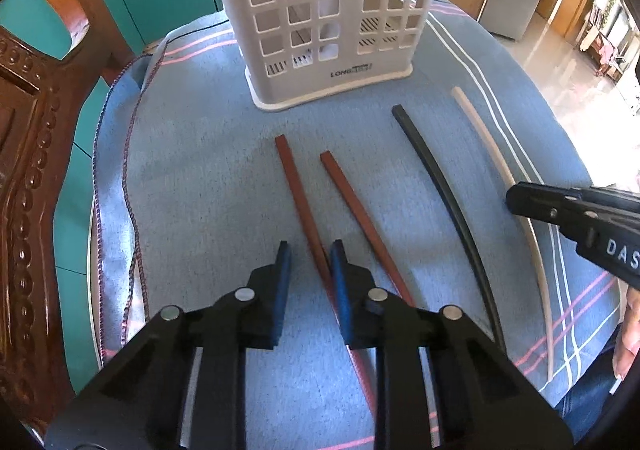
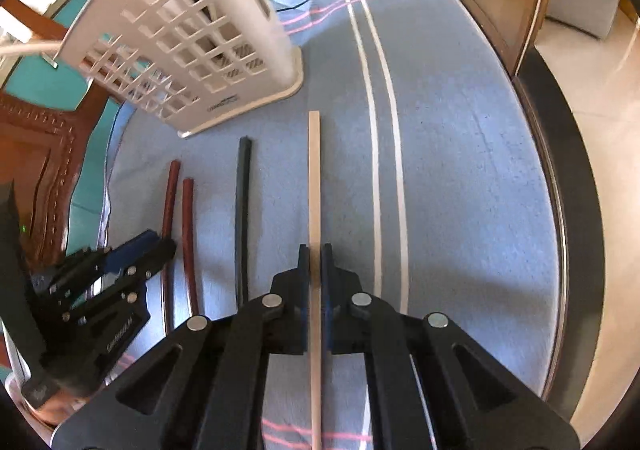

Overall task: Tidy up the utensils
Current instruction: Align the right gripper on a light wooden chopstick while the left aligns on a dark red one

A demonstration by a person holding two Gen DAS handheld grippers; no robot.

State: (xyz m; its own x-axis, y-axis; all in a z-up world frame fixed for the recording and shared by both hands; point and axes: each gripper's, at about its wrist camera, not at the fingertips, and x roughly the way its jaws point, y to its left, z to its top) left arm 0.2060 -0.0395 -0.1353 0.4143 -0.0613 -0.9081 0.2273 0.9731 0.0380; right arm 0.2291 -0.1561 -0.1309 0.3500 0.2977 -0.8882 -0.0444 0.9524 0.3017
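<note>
A round desk (image 2: 460, 130) fills most of the room in front of me, draped in a blue cloth (image 1: 208, 178) with white and pink stripes near its edges. A carved wooden chair (image 1: 28, 154) stands at one side of it, against teal cabinet fronts.

Toward the far part of the cloth stands a white plastic utensil holder (image 1: 324, 10), tall, with a grid of square holes in its walls and a wider base.

In front of the holder four chopsticks lie on the cloth, roughly parallel, thick ends toward it. Two reddish-brown chopsticks (image 1: 298, 190) lie close together on the left, a black chopstick (image 1: 436, 170) sits further right, and a pale beige chopstick (image 2: 314, 178) lies furthest right, near the white stripes.

The left tongs (image 1: 310, 262) hang over the reddish-brown pair, jaws narrowed but with a gap between the blue pads; the left-hand stick of the pair passes between them, close against the right pad (image 1: 339, 282), and I cannot tell whether it is gripped.

The right tongs (image 2: 316, 262) are clamped on the beige chopstick, both pads tight against its sides partway along its length.
</note>
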